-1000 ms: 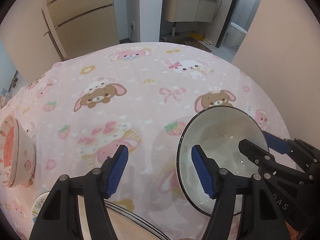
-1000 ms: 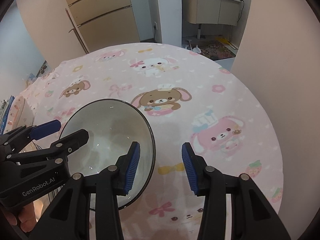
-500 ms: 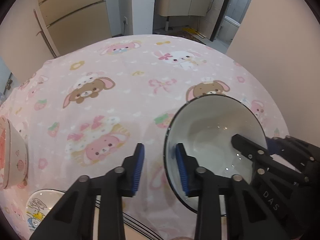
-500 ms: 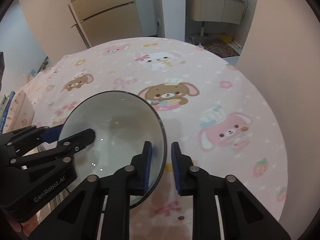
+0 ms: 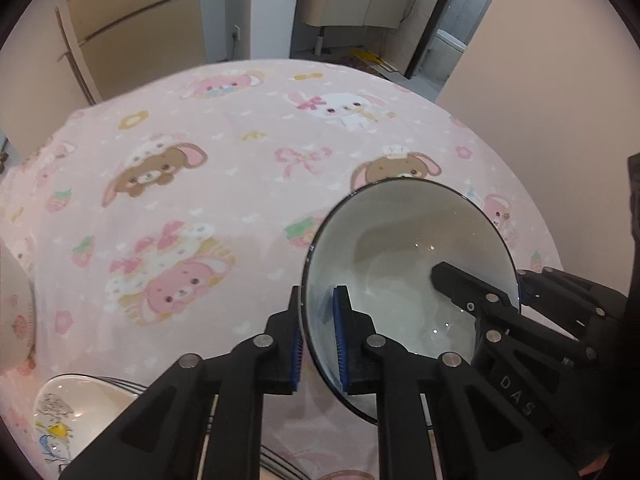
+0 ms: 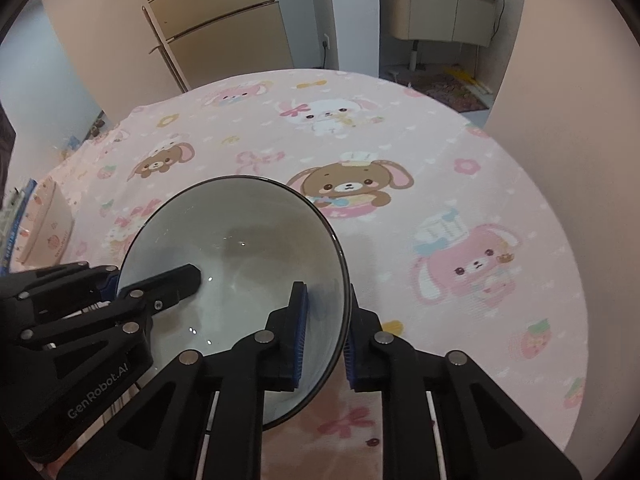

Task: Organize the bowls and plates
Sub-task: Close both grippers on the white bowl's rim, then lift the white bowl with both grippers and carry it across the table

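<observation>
A grey-white bowl with a thin dark rim sits tilted over the pink cartoon tablecloth. My left gripper is shut on the bowl's left rim, one blue pad inside and one outside. My right gripper is shut on the opposite rim in the same way. Each gripper shows in the other's view: the right gripper at the bowl's right side, the left gripper at its left side.
A pink-patterned bowl stands at the table's left edge. A small white dish with a cartoon print lies near the front left. A beige wall runs close along the table's right side.
Both grippers' jaws have closed from wide apart onto the bowl's rim, the right one first and the left one after. The bowl sits a little nearer in both views.
</observation>
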`<action>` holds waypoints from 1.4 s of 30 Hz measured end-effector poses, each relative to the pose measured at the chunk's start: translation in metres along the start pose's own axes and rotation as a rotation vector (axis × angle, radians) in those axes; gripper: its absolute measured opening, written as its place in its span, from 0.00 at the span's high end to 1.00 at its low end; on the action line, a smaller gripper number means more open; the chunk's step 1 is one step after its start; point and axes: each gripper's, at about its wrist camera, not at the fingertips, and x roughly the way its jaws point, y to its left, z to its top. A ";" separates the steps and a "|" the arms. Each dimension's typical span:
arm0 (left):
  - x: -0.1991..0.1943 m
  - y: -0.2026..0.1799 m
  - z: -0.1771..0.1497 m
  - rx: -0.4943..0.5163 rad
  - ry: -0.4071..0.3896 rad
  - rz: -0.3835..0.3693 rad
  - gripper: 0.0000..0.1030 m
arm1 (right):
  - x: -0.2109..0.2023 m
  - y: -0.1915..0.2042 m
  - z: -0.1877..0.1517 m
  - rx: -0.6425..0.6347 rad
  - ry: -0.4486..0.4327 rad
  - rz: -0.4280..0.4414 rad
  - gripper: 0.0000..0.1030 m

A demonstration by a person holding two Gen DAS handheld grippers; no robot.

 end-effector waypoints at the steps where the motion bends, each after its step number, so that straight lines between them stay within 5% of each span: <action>1: 0.002 0.001 0.000 -0.007 0.003 -0.011 0.84 | 0.001 -0.002 0.001 0.010 0.007 0.020 0.85; 12: 0.001 0.000 0.000 -0.025 0.004 0.000 0.83 | 0.003 -0.014 0.000 0.106 0.020 0.117 0.88; 20: -0.013 0.000 0.000 -0.016 -0.037 0.050 0.83 | -0.007 -0.005 -0.001 0.062 -0.019 0.098 0.88; 31: -0.075 -0.006 -0.006 -0.031 -0.151 0.035 0.88 | -0.057 -0.001 0.002 0.099 -0.129 0.135 0.87; 42: -0.153 0.009 -0.020 -0.077 -0.246 0.049 0.88 | -0.120 0.045 0.002 -0.001 -0.202 0.120 0.87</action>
